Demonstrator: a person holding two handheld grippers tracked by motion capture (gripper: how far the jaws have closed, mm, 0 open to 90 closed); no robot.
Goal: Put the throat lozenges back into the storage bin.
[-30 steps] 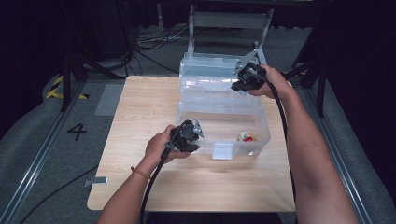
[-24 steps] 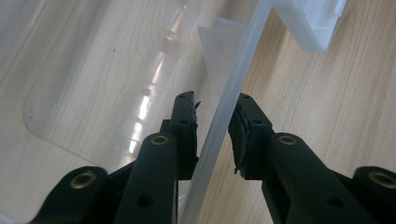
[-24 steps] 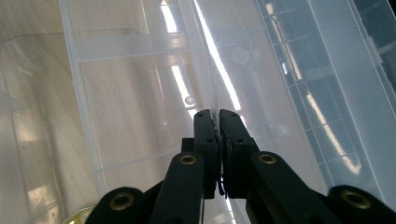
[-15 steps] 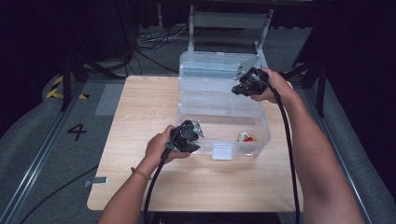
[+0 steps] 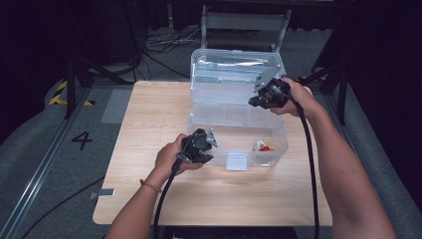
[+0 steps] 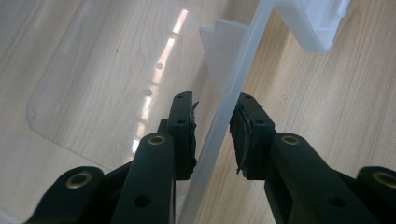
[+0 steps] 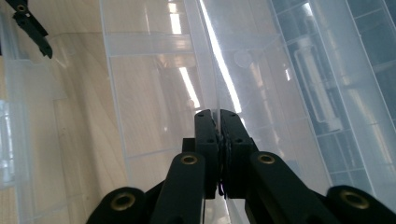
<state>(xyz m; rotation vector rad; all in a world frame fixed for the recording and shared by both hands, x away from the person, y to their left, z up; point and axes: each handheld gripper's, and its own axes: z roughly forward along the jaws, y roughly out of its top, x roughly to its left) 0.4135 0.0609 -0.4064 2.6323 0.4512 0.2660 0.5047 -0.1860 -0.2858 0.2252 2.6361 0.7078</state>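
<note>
A clear plastic box [image 5: 278, 144] stands on the wooden table, its lid [image 5: 234, 69] raised at the back. My left gripper [image 5: 205, 144] [image 6: 212, 109] straddles the box's front left wall [image 6: 243, 60], one pad inside and one outside, and both pads touch the rim. My right gripper [image 5: 260, 97] [image 7: 218, 114] is at the lid's right side. Its jaws are pressed together on the lid's thin clear edge [image 7: 208, 51]. Small red and yellow pieces [image 5: 263, 146] lie in the box's front right corner.
A white latch [image 5: 237, 160] sits at the middle of the box's front wall. The wooden table [image 5: 149, 114] has bare room left of the box and in front of it. Behind the table stand a metal frame [image 5: 244, 22] and loose cables [image 5: 159, 45].
My right gripper has moved a little toward the person along the lid's right side, still shut. The left gripper has kept its place on the box's wall.
</note>
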